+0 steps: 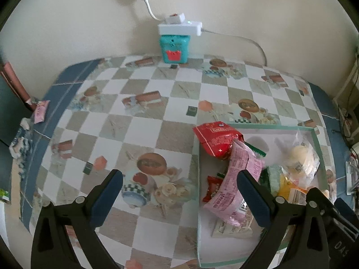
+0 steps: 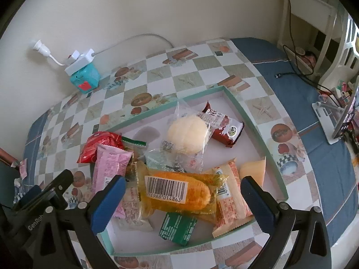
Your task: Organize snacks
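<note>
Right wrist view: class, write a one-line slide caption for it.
Open right gripper hovers over a shallow tray of packaged snacks, a barcoded yellow packet nearest its fingers.

Left gripper [image 1: 180, 198] gapes wide above tablecloth [image 1: 143, 121], beside the snack-filled tray [image 1: 318, 143]

Left wrist cam looks steeply down over the table [image 1: 143, 134], near, w/ the tray [image 1: 269, 127] at its right. Right wrist cam sits close above the tray [image 2: 202, 94], also tilted down. Both share tray, snacks and the teal box [image 1: 174, 48] [image 2: 86, 78] by the wall.
</note>
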`<action>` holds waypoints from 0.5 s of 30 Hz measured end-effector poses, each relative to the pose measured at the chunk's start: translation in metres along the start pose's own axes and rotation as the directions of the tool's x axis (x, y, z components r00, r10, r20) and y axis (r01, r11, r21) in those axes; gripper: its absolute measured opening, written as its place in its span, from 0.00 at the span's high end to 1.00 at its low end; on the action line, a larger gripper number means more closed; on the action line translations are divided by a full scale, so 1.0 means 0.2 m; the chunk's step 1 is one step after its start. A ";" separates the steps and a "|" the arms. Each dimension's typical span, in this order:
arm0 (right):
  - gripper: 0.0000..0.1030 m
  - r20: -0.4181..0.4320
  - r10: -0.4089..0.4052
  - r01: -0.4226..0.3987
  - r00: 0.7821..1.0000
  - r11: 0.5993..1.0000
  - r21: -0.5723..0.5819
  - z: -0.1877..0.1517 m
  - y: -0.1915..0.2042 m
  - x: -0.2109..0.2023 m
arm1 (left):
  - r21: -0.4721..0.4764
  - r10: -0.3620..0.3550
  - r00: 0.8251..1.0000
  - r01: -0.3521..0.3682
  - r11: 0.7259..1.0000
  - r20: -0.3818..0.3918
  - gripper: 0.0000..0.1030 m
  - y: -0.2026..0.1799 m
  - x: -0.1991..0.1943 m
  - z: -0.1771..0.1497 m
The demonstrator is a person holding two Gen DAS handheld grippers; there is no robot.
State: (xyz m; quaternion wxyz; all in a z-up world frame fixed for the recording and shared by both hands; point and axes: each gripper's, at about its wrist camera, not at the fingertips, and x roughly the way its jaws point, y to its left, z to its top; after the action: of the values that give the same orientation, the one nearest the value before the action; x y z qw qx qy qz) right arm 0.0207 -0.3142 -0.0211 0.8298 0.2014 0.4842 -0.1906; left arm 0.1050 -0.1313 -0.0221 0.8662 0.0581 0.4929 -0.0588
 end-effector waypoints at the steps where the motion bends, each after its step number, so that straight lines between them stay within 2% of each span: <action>1: 0.00 0.003 0.000 0.000 1.000 1.000 -0.003 0.00 0.00 -0.01 | -0.002 0.004 1.000 -0.004 1.000 0.006 0.02 0.01 -0.01 0.00; 3: 0.00 0.012 -0.001 0.002 1.000 1.000 -0.011 -0.01 0.01 -0.02 | -0.010 0.001 1.000 -0.001 1.000 0.010 0.02 0.02 -0.02 -0.01; 8: 0.00 0.031 -0.007 0.008 1.000 1.000 -0.026 -0.04 0.03 -0.07 | -0.030 0.066 0.998 -0.066 0.997 0.016 0.02 0.06 -0.06 -0.05; 15: 0.00 0.065 -0.013 0.017 0.998 0.998 -0.062 -0.12 0.06 -0.14 | -0.039 0.086 0.996 -0.086 0.996 -0.010 0.02 0.14 -0.11 -0.15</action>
State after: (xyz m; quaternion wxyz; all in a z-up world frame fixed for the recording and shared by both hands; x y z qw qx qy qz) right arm -0.0030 -0.2879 -0.0054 0.8494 0.1656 0.4645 -0.1879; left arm 0.0729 -0.0989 -0.0163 0.8669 0.0623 0.4944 -0.0115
